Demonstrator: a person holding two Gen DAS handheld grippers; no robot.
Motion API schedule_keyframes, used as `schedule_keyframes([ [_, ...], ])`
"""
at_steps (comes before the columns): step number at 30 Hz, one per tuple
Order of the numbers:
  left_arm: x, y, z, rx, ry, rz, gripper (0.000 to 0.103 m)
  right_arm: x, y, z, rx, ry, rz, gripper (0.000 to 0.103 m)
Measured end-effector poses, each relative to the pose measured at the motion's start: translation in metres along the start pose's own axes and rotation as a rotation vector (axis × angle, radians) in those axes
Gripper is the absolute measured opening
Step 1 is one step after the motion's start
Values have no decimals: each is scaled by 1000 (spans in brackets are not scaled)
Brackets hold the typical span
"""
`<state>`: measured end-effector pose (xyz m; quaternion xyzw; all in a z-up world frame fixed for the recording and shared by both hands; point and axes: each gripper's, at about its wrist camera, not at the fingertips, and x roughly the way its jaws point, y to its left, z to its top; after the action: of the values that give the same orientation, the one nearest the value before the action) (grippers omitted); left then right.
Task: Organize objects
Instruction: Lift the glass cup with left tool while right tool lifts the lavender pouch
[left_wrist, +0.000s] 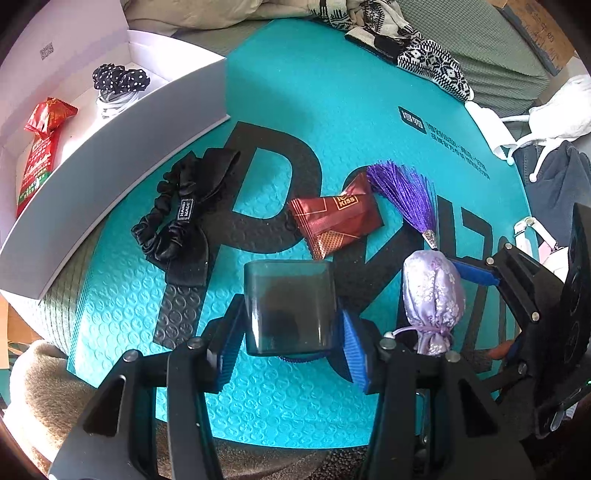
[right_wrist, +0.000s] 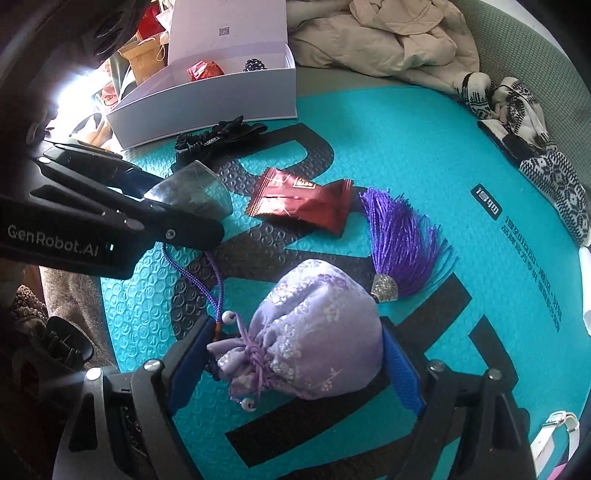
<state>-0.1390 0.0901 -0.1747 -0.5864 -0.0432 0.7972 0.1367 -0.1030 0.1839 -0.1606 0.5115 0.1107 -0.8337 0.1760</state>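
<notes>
My left gripper is shut on a smoky clear plastic box, held just above the teal mat. My right gripper is open and straddles a lavender brocade pouch that lies on the mat. Its pads stand beside the pouch without squeezing it. A purple tassel trails from the pouch. A maroon candy wrapper and a black satin scrunchie bow lie further out. The open white box at the left holds a red snack packet and a polka-dot scrunchie.
A patterned black-and-white knit and a beige jacket lie past the mat's far edge. A tan fluffy cloth lies under the mat's near left corner. White strapped items sit off the mat's right edge.
</notes>
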Motion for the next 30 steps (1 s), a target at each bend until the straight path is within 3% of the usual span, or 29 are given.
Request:
schedule_keyframes([
  [4, 2, -1, 3, 5, -10, -2, 49, -3, -4, -1, 17, -16, -17, 76],
  [5, 2, -1, 3, 6, -13, -5, 49, -5, -6, -1, 37, -27, -38, 68],
  [8, 2, -2, 2, 8, -21, -18, 53, -8, -24, -4, 137, -44, -70, 64],
  [13, 3, -5, 3, 19, -26, -8, 55, -12, -41, -8, 176, -42, -108, 63],
  [21, 6, -15, 2, 47, -43, 53, 55, -13, -51, -11, 224, -48, -92, 63],
  [24, 5, -17, 0, 52, -46, 85, 48, -13, -50, -11, 216, -53, -98, 63],
  [30, 3, -14, -2, 42, -53, 85, 46, -17, -56, -11, 251, -73, -79, 60],
])
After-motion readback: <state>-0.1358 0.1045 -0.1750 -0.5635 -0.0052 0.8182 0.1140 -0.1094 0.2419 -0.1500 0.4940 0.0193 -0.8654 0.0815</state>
